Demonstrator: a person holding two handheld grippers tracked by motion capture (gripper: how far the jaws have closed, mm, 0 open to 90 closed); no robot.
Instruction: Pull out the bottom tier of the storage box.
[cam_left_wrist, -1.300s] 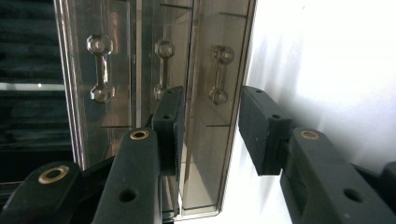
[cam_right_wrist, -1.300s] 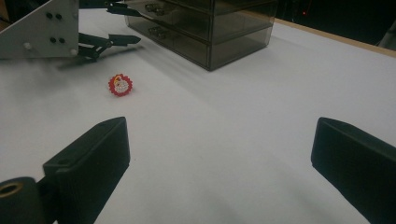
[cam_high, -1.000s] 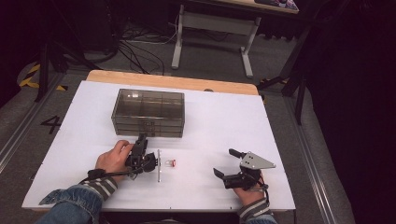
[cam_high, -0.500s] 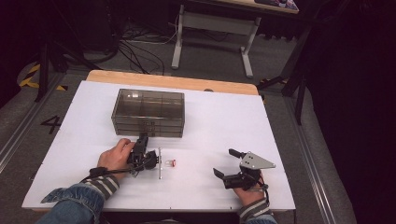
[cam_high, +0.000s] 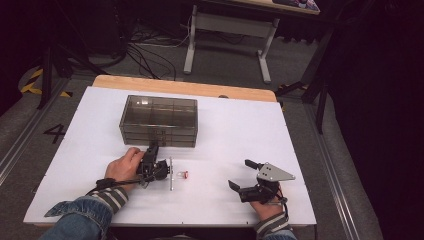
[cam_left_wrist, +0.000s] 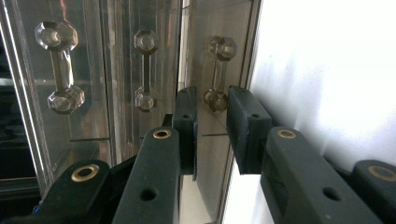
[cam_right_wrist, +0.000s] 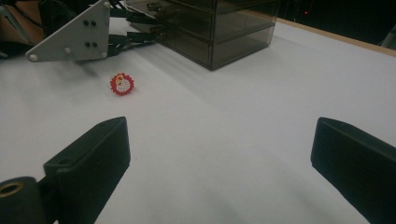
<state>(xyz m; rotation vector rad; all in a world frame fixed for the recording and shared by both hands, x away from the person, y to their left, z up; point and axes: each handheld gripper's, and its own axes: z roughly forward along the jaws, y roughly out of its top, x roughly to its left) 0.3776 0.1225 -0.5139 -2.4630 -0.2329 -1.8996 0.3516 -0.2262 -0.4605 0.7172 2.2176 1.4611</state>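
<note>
The smoky clear drawer box (cam_high: 159, 121) stands on the white table (cam_high: 300, 150), towards its far edge and a little left of the middle, with its drawer fronts facing the person. The left gripper (cam_high: 151, 152) is up against the lowest part of that front; in the left gripper view its two black jaws have just been closing and now stand narrow on either side of the end knob of a faceted clear drawer handle (cam_left_wrist: 217, 74), though I cannot tell whether the pads actually press on it. Two more handles of the same kind (cam_left_wrist: 60, 67) sit alongside on the neighbouring drawer fronts. The left hand (cam_high: 124, 165) lies flat on the table behind the gripper, its striped cuff and denim sleeve (cam_high: 85, 220) coming in from the near edge. Just to the right of that gripper, on bare table, lies a small red and white ring-like trinket (cam_right_wrist: 122, 84). Well apart, near the near right corner, the right gripper (cam_high: 241, 175) rests on the table with its jaws spread wide and nothing between them, aimed leftwards across the table.
</note>
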